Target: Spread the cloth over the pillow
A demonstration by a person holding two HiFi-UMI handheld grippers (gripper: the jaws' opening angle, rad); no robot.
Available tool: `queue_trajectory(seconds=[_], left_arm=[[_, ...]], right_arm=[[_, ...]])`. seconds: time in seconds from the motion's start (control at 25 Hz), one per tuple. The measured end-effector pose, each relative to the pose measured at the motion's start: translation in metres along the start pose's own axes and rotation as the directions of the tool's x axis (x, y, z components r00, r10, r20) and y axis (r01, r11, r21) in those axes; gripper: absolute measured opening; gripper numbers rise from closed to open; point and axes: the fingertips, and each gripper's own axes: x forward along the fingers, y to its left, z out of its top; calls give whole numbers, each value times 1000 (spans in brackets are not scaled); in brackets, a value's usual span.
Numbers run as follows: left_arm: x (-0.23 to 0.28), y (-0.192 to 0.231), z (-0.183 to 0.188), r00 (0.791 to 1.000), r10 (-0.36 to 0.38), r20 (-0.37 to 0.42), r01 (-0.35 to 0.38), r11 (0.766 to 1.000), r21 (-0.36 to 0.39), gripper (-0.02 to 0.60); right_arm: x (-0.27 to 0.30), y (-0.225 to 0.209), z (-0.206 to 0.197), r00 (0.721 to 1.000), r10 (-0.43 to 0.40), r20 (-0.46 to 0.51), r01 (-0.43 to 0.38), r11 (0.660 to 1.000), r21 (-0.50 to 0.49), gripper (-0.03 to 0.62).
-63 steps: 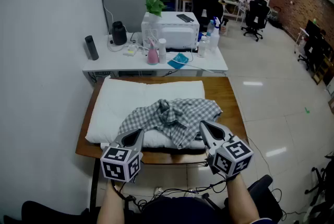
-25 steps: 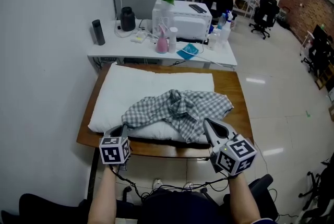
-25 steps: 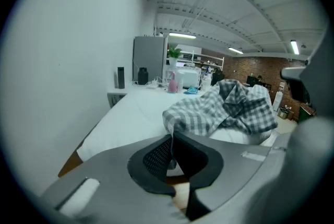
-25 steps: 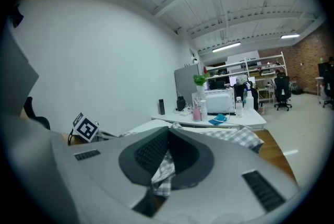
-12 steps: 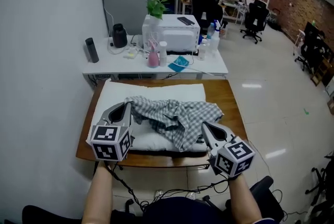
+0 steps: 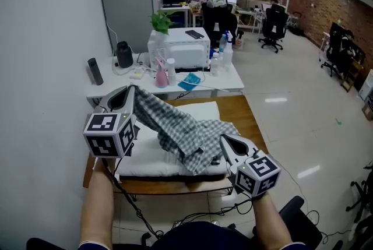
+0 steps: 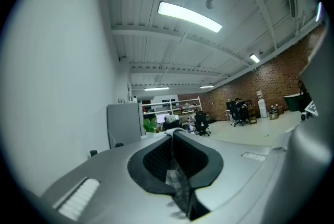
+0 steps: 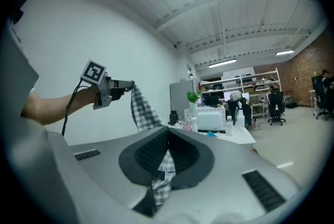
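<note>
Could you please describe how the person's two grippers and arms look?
The left gripper and the right gripper both have grey, pointed jaws with black ribbed pads. Each carries a white cube with black square markers. A black cable hangs below the left gripper. The forearms are bare.

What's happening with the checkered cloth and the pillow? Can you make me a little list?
cloth: grey-checked, pinched at two spots, sagging in between
left gripper: shut on cloth, held high
right gripper: shut on cloth, low by pillow's front edge
pillow: white, on wooden table, partly covered
spread: not yet done
</note>
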Motion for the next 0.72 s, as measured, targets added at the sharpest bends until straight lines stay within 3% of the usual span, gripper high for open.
queue_trajectory(seconds=[0.28, 0.56, 0.72], left_arm=[[2, 18, 76, 994, 66, 83, -76, 990, 118, 11], [3, 59, 125, 988, 120, 93, -126, 990, 59, 11], [6, 64, 152, 985, 132, 112, -143, 985, 92, 11]], right_arm=[[-12, -13, -9, 999, -30, -10, 30, 999, 23, 12], [-22, -22, -24, 998, -62, -24, 62, 997, 40, 12], [-22, -26, -26, 998, -66, -20, 66, 997, 41, 18]])
